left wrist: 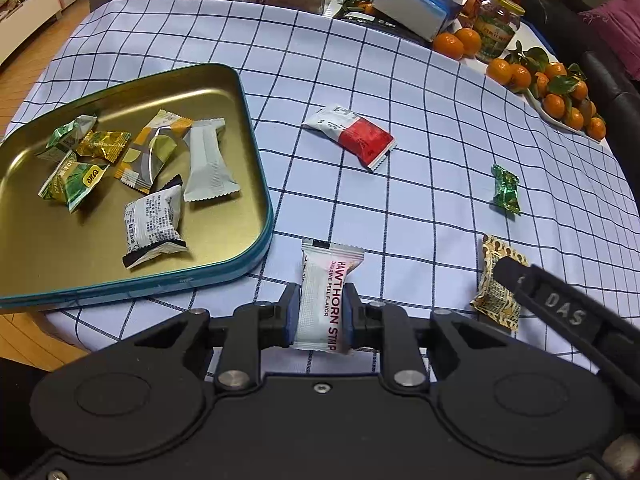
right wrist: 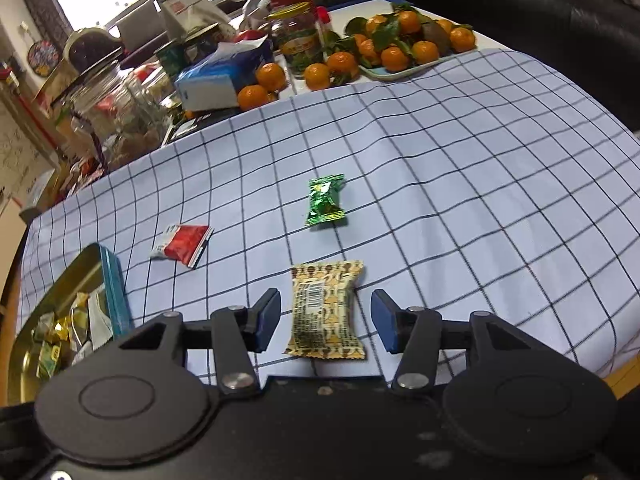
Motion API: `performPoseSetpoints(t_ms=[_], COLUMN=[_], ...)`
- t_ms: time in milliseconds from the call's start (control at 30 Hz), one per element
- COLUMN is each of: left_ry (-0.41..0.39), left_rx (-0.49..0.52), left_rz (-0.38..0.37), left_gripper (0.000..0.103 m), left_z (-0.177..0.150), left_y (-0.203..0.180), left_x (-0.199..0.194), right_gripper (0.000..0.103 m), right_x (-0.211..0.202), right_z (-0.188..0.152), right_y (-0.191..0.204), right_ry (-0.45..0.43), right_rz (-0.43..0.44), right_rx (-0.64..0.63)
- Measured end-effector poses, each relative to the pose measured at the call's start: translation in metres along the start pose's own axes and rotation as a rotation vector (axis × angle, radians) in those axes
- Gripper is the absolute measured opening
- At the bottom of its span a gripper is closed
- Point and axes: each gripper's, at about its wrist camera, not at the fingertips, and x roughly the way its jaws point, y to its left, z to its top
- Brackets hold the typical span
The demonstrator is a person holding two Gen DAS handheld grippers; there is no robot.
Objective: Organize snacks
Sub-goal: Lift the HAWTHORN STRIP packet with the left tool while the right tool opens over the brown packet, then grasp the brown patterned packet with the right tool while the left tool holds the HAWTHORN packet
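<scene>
1. The left gripper (left wrist: 319, 312) is clamped on a white hawthorn strip packet (left wrist: 322, 296), pinched across its narrow middle so the ends stick out front and back; that hold looks meant for carrying.
2. Just ahead and to its left lies the teal tin tray (left wrist: 256, 160), already holding several wrapped snacks, so it is probably the drop spot.
3. The right gripper (right wrist: 325, 322) has its jaws apart, with the yellow patterned packet (right wrist: 326, 312) flat on the checked tablecloth (right wrist: 480, 200) between them, neither pad touching; it seems lined up for a pinch.
4. Further ahead of the right gripper lies a green candy (right wrist: 326, 200); ahead-left, a red-and-white packet (right wrist: 184, 245), both loose and not yet sorted.
</scene>
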Motion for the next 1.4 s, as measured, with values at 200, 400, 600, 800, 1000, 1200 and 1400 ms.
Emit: performPoseSetpoints(t_ms=[200, 400, 600, 800, 1000, 1200, 1400], left_ry=[0.003, 0.008, 0.005, 0.003, -0.017, -0.044, -0.059], left_rx=[-0.036, -0.069, -0.060, -0.039, -0.010, 0.018, 0.042], left_rz=[0.003, -0.006, -0.008, 0.006, 0.035, 0.054, 0.062], left_gripper=[0.029, 0.029, 0.029, 0.029, 0.029, 0.029, 0.029], left_z=[0.002, 0.006, 0.008, 0.006, 0.002, 0.000, -0.002], left_y=[0.006, 0.006, 0.002, 0.000, 0.000, 0.001, 0.001], left_x=[-0.001, 0.000, 0.001, 0.002, -0.003, -0.009, -0.017], right_gripper=[0.054, 0.056, 0.062, 0.042, 0.035, 0.035, 0.035], right_x=[0.022, 0.025, 0.031, 0.029, 0.021, 0.002, -0.018], right_z=[-0.009, -0.017, -0.018, -0.018, -0.013, -0.009, -0.004], right_y=[0.011, 0.024, 0.029, 0.030, 0.011, 0.001, 0.003], right_ry=[0.019, -0.052, -0.030, -0.016, 0.000, -0.038, -0.086], right_rz=[-0.072, -0.154, -0.163, -0.196, -0.151, -0.090, -0.042], right_rx=[-0.044, -0.071, -0.112, -0.157, -0.056, 0.012, 0.014])
